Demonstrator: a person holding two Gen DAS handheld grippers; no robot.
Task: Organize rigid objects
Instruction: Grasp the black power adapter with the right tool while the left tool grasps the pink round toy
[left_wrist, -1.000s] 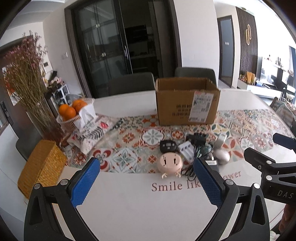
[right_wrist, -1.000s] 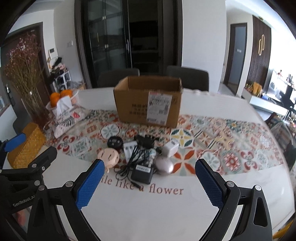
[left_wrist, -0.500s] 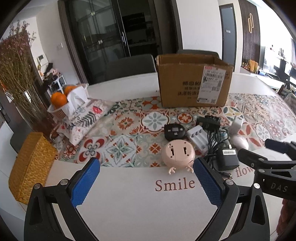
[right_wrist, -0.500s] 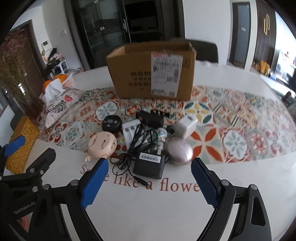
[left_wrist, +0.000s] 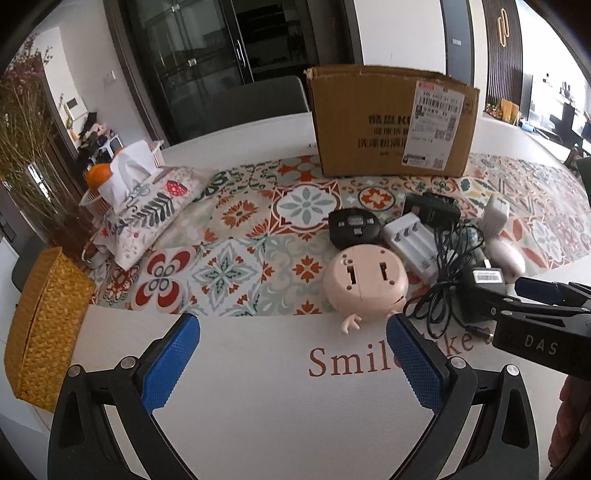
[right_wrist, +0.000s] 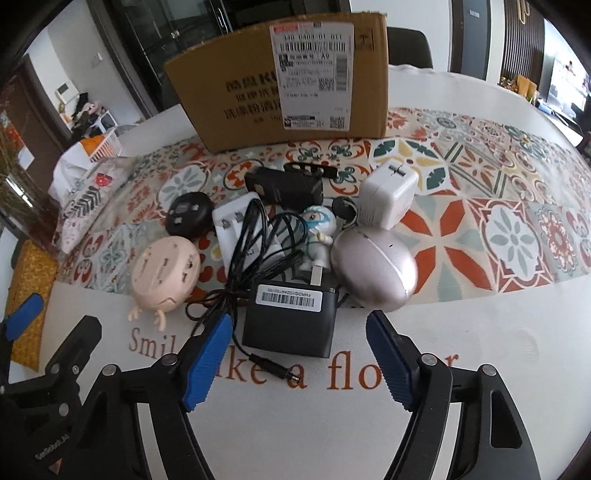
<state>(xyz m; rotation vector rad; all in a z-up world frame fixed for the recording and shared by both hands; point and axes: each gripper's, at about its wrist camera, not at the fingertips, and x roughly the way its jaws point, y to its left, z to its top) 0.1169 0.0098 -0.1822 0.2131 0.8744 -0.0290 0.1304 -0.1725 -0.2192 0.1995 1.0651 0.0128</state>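
Note:
A pile of small rigid items lies on the table before a cardboard box: a black power adapter with tangled cable, a pink round toy, a silver oval case, a white cube charger, a white battery charger, a black round gadget and a small figurine. My right gripper is open, its fingers either side of the black adapter's near end. My left gripper is open and empty, just short of the pink toy.
A patterned runner covers the table's middle. A woven yellow basket, a floral tissue pouch, a fruit basket with oranges and a vase of dried flowers stand at the left. Chairs stand behind the box.
Both grippers have moved forward and down toward the pile. The right gripper now brackets the black adapter, with its opening slightly narrower. The left has come close to the pink toy.

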